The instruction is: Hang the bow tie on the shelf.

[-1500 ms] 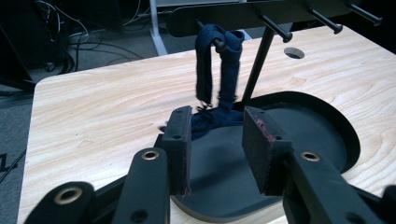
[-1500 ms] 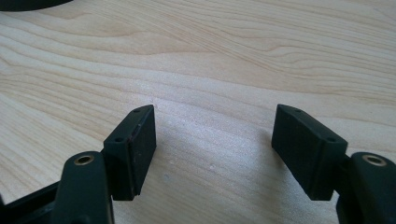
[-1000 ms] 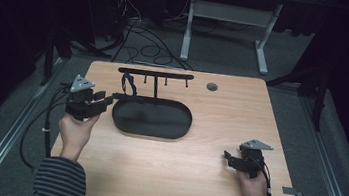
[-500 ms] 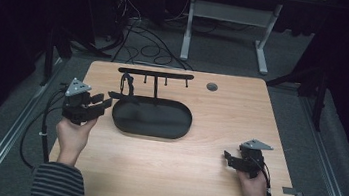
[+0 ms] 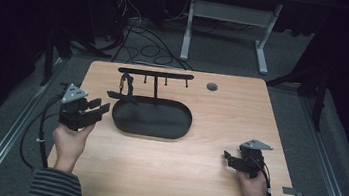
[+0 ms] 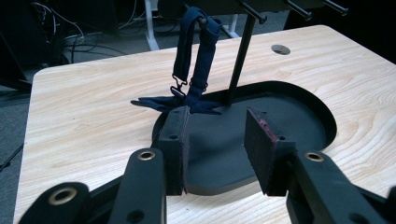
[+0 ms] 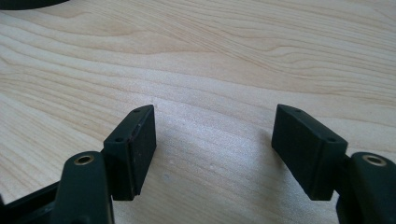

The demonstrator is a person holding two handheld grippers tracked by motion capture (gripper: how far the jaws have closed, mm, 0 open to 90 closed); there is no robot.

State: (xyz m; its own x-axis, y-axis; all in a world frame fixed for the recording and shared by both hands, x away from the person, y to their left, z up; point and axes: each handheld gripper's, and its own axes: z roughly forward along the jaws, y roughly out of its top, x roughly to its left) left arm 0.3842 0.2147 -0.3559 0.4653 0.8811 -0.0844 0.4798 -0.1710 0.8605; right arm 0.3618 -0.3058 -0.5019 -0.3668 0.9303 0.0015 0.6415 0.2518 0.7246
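Left gripper (image 5: 96, 107) raised off the table's (image 5: 162, 177) left side, aimed at the black oval stand (image 5: 152, 120), jaws partly apart and empty. Dark blue strap (image 6: 194, 70) hanging from a peg ahead, well beyond the fingertips (image 6: 175, 135). Right gripper (image 5: 229, 158) low at the right edge, spread wide over bare wood.

No lettering, label, brand mark or number can be read anywhere here: not on the desk (image 5: 177, 179), not on the black stand (image 5: 152, 118), not on the dark strap (image 6: 194, 51) that hangs from it.
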